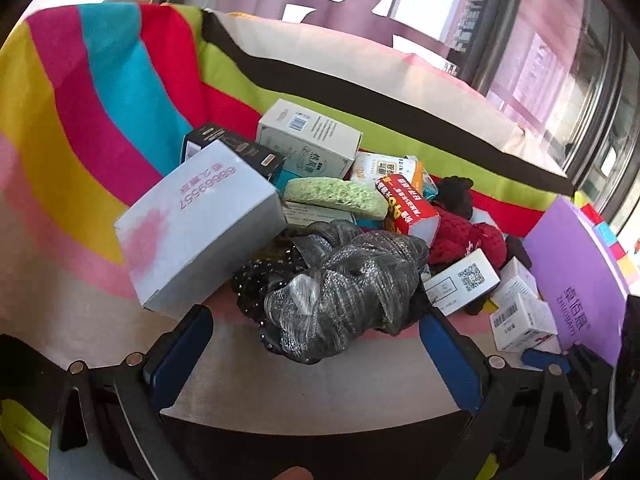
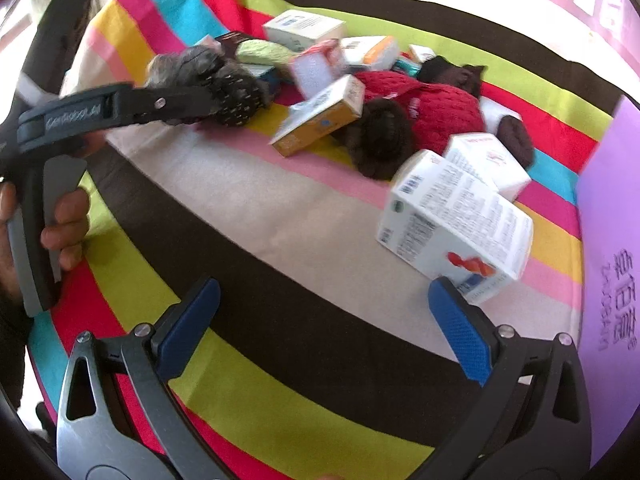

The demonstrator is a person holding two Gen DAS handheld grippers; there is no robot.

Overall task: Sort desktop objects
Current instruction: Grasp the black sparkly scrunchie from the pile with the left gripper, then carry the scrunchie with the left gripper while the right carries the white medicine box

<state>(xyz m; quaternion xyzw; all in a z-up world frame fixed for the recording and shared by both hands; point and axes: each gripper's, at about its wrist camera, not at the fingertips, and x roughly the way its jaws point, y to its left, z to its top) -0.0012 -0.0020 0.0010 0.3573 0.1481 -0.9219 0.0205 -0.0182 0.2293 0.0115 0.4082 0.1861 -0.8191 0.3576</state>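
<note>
Left gripper point(image 1: 316, 344): your blue, ribbed pads stand wide apart, hovering over the striped cloth at the near edge of the desk; nothing sits between them, and the crumpled fabric lies just beyond the tips.
Right gripper point(image 2: 324, 316): your jaws are spread wide and empty; the right pad tip is just beside the lower corner of the white carton.
Silver-grey fabric point(image 1: 352, 276): a crumpled, glittery mesh bundle, soft and knotted, on top of a black studded cloth point(image 1: 256, 284).
Grey box point(image 1: 200, 228): smooth rectangular cardboard with pink print, tilted against the pile's left side.
Green sponge point(image 1: 336, 196): a flat, coarse, oval slab in mid-pile.
Red box point(image 1: 408, 208): a glossy carton, tilted, beside the sponge.
Red knit point(image 2: 424, 112): a bumpy woollen garment with dark fuzzy pieces around it.
White carton point(image 2: 456, 224): a printed rectangular box, tilted, near the desk's right side.
Purple board point(image 2: 612, 232): a flat, matte sheet along the right edge.
Striped cloth point(image 2: 280, 344): woven fabric in bright bands covering the desk.
</note>
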